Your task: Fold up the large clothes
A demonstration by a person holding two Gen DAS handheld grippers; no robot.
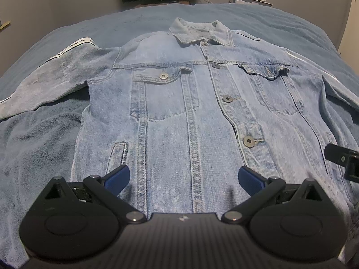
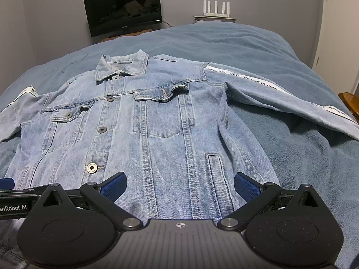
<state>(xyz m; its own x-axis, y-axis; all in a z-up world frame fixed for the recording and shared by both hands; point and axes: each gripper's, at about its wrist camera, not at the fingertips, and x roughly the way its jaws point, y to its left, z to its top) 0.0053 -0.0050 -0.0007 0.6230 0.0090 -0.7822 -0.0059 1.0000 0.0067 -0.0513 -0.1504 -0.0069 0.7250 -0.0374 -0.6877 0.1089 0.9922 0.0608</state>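
Observation:
A light blue denim jacket [image 1: 190,103] lies flat, front up and buttoned, on a blue blanket, collar at the far end. It also shows in the right wrist view [image 2: 157,123]. Both sleeves spread sideways, each with a white printed stripe. My left gripper [image 1: 184,179] is open and empty, just above the hem on the jacket's left half. My right gripper [image 2: 180,186] is open and empty above the hem on the right half, near the side pocket. The right gripper's edge shows in the left wrist view [image 1: 343,159].
The blue blanket [image 2: 303,157] covers the whole bed. A dark monitor [image 2: 123,7] and a white router [image 2: 216,9] stand beyond the far edge by the grey wall. A wooden object [image 2: 351,103] sits at the right edge.

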